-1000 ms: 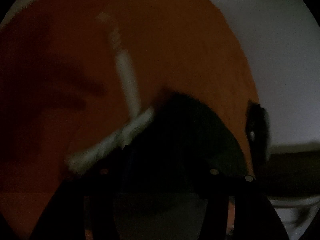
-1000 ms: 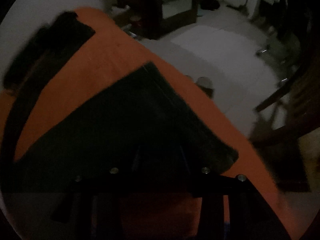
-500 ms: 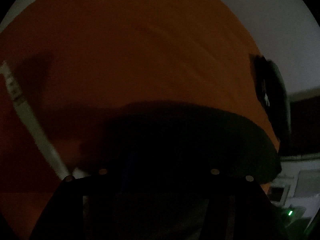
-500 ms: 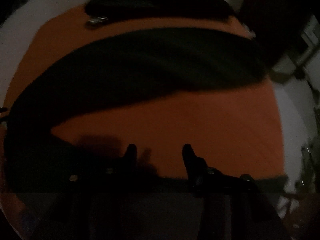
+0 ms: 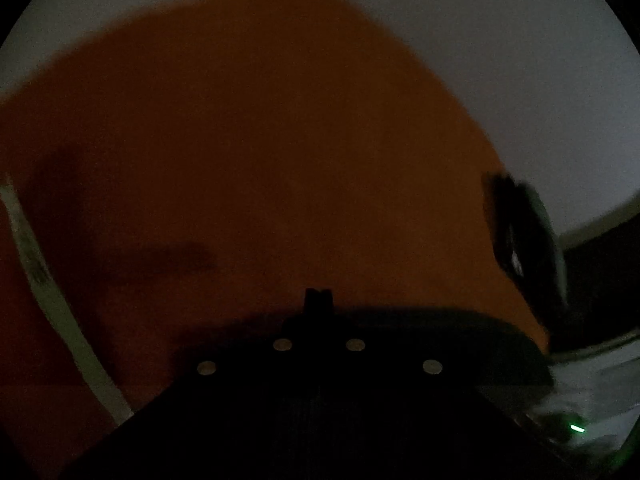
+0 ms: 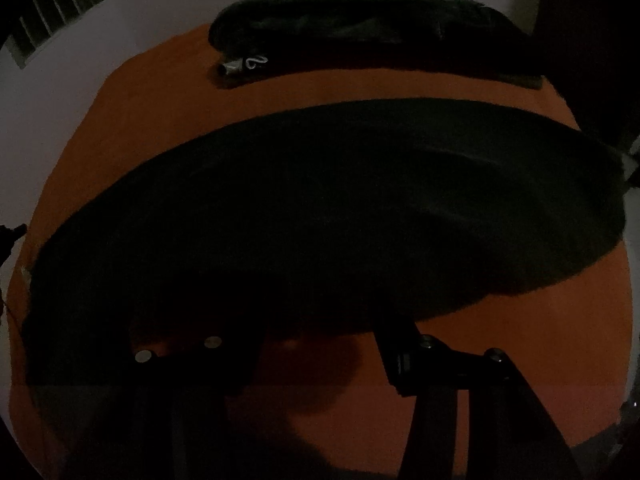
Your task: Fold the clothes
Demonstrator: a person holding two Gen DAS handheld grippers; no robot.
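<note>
Garment [image 6: 320, 208] on table [image 6: 500, 340], bag [image 6: 360, 20] behind.

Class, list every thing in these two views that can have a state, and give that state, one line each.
Garment: lying flat on the orange cloth.
Bundle: bunched at the cloth's far edge.
White strip: lying loose, curved.
Left hand-held gripper: shut; whether on fabric is unclear.
Right hand-held gripper: open, jaws have just been opening, gripping nothing, at the garment's near edge.
</note>
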